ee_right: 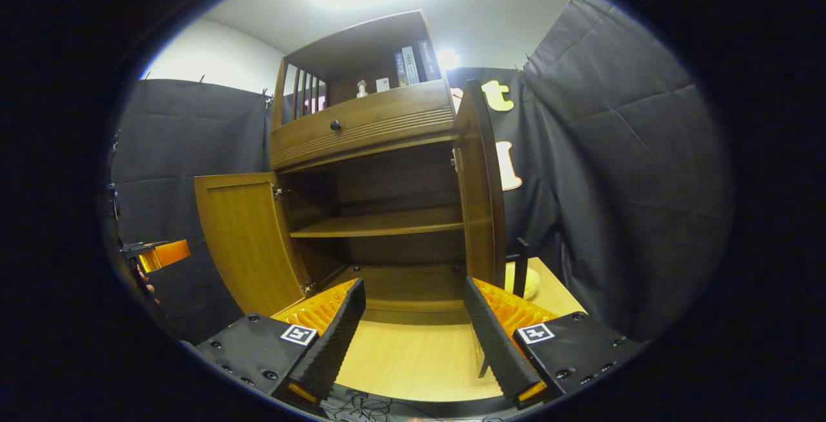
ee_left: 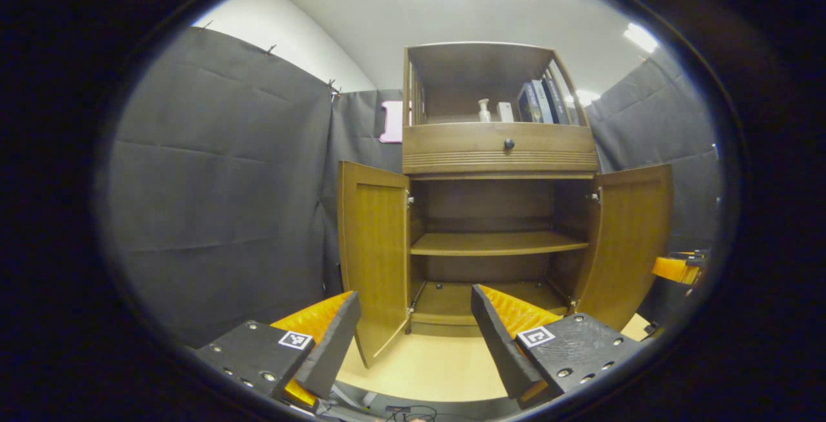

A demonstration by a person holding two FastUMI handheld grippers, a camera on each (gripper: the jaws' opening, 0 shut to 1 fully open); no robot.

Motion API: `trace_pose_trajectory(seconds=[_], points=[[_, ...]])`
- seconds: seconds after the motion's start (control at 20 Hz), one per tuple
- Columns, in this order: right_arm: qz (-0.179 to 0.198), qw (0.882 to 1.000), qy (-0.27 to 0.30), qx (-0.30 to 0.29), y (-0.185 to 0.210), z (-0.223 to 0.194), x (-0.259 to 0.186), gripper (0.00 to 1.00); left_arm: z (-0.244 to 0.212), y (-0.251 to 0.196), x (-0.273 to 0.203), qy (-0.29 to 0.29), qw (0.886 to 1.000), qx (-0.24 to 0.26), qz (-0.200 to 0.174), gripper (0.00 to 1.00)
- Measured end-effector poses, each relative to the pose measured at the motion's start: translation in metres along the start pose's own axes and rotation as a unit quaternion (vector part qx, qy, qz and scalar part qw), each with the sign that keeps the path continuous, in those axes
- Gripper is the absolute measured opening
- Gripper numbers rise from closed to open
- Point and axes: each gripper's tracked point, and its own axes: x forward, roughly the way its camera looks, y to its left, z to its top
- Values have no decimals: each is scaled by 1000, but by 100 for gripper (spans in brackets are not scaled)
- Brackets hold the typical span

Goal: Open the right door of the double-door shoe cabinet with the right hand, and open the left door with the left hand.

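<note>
Both doors of the shoe cabinet [ee_left: 497, 215] stood swung wide: left door [ee_left: 374, 248], right door [ee_left: 629, 241]. Opening step judged complete; next move calls only for backing away. Left gripper [ee_left: 413, 331] and right gripper [ee_right: 413, 325] hung near, jaws released wide, grasping and touching nothing.

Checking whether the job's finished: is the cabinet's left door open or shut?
Open. The left door is swung outward from the cabinet, exposing the inner shelf.
</note>
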Motion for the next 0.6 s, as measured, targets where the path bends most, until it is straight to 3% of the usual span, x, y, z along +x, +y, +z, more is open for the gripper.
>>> trace_pose_trajectory(seconds=[0.2, 0.45, 0.5, 0.6], points=[[-42, 999, 6, -5, -11, -1, -4, 92, -9, -21, 21, 0, 999, 3, -50, 100], [-109, 994, -8, 20, -14, 7, 3, 98, -12, -46, 60, -29, 991, 65, -112, 100], [-119, 993, -10, 16, -15, 8, 4, 92, -16, -49, 70, -30, 989, 65, -128, 100], [-134, 991, -10, 5, -14, 8, 5, 92, -33, -55, 84, -19, 986, 41, -158, 100]])
